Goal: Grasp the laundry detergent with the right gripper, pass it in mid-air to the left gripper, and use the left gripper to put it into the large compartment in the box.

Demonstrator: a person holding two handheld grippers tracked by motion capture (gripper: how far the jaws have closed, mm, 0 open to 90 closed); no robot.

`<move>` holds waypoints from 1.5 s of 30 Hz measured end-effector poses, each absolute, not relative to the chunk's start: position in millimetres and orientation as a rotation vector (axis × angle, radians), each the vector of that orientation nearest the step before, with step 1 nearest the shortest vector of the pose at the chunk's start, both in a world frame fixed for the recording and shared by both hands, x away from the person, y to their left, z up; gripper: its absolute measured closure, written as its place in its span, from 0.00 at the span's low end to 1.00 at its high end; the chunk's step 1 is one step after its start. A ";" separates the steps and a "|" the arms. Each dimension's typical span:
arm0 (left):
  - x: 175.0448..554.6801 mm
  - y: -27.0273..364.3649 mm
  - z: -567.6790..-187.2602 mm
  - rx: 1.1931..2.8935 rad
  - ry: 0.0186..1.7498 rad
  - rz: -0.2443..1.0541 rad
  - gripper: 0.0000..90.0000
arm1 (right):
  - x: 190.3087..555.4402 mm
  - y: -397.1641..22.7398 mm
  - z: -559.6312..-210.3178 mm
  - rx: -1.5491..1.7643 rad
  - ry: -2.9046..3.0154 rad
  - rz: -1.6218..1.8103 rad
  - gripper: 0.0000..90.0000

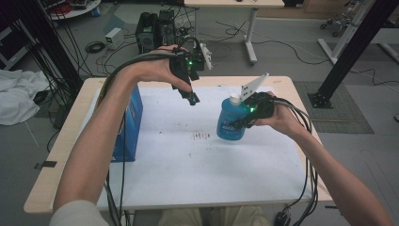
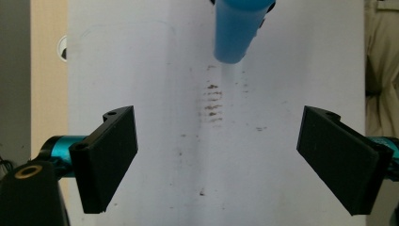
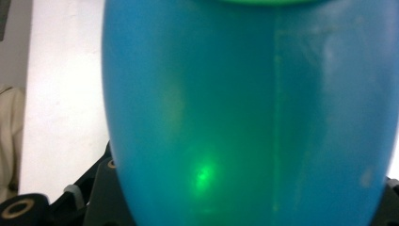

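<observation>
The right gripper is clamped on the blue bottle, which stands upright on the white mat a little right of the table's middle; in the right gripper view the bottle's blue wall looms right against the camera, with the jaws closed in on its sides at the bottom edge of the frame. The bottle's long axis runs vertical, and its white cap sits at the top, just at 11 o'clock from the right hand. The left gripper hangs in the air at about 10 o'clock from the bottle, raised above the mat and pointing down, with its jaws spread wide and nothing between them. In the left gripper view the bottle shows at 12 o'clock, beyond the jaw tips and well apart from them, while a patch of small brown stains marks the mat between. So the cap lies down and to the right of the free gripper, and that gap is what the next move turns on: the right hand steadies the body, and the left, being the only free one, looks to be the one to come in at the top. It would need to travel toward 4 o'clock and meet the cap squarely. A blue box stands on the mat's left edge under the left forearm, clear of the work.
</observation>
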State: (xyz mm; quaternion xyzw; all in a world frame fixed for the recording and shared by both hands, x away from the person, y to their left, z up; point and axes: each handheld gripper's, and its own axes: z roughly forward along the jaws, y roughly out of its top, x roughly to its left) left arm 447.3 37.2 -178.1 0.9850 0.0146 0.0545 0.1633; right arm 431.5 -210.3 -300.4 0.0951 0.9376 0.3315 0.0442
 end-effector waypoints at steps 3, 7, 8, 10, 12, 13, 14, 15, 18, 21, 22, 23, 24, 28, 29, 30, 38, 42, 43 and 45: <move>455.6 44.6 -178.8 2.813 0.059 0.169 0.14 | 426.9 -206.4 -300.6 0.272 2.875 1.011 0.49; 444.8 35.1 -178.0 2.813 0.036 0.151 0.14 | 412.5 -194.0 -301.9 0.200 2.897 0.999 0.49; 414.6 6.2 -193.3 2.862 0.001 0.088 0.14 | 427.5 -206.9 -300.6 0.275 2.873 1.012 0.49; 413.1 4.3 -196.3 2.860 -0.001 0.076 0.14 | 412.0 -193.2 -302.1 0.190 2.896 1.003 0.49; 409.0 -3.3 -207.5 2.843 -0.017 0.051 0.15 | 407.8 -186.8 -302.7 0.160 2.912 1.028 0.49; 408.1 -5.9 -212.2 2.833 -0.021 0.041 0.15 | 406.6 -183.6 -303.8 0.140 2.923 1.033 0.49; 408.1 -5.9 -212.2 2.833 -0.021 0.041 0.15 | 406.6 -183.6 -303.8 0.140 2.923 1.033 0.49; 410.8 0.3 -202.1 2.854 -0.010 0.059 0.16 | 408.3 -187.6 -302.8 0.161 2.907 1.028 0.49; 414.1 5.6 -194.3 2.862 0.001 0.084 0.16 | 403.7 -179.1 -306.2 0.109 2.936 1.022 0.49; 410.0 -1.0 -204.0 2.851 -0.014 0.060 0.17 | 403.2 -178.7 -306.5 0.110 2.939 1.021 0.49; 407.3 -10.5 -220.1 2.817 -0.035 0.022 0.17 | 407.3 -185.4 -303.3 0.152 2.915 1.034 0.49; 404.6 -15.7 -225.8 2.788 -0.041 0.008 0.18 | 404.8 -180.3 -305.6 0.116 2.931 1.029 0.49; 406.3 -13.2 -223.6 2.808 -0.040 0.021 0.19 | 402.4 -177.8 -307.0 0.107 2.939 1.025 0.49; 402.2 -24.7 -232.9 2.740 -0.056 -0.009 0.19 | 402.9 -177.7 -306.9 0.106 2.938 1.042 0.49; 402.2 -24.7 -232.9 2.740 -0.056 -0.009 0.19 | 402.9 -177.7 -306.9 0.106 2.938 1.042 0.49; 407.7 -8.2 -216.0 2.824 -0.029 0.033 0.19 | 401.7 -175.6 -308.0 0.105 2.948 1.049 0.49; 402.9 -27.2 -238.1 2.724 -0.057 -0.002 0.24 | 403.2 -174.4 -309.4 0.072 2.940 1.032 0.49; 402.4 -26.9 -238.3 2.722 -0.058 0.000 0.28 | 401.6 -174.0 -309.0 0.110 2.944 1.050 0.49; 402.4 -26.9 -238.3 2.722 -0.058 0.000 0.28 | 401.6 -174.0 -309.0 0.110 2.944 1.050 0.49; 402.4 -26.5 -239.5 2.719 -0.055 -0.002 0.29 | 401.5 -174.3 -308.8 0.115 2.947 1.053 0.49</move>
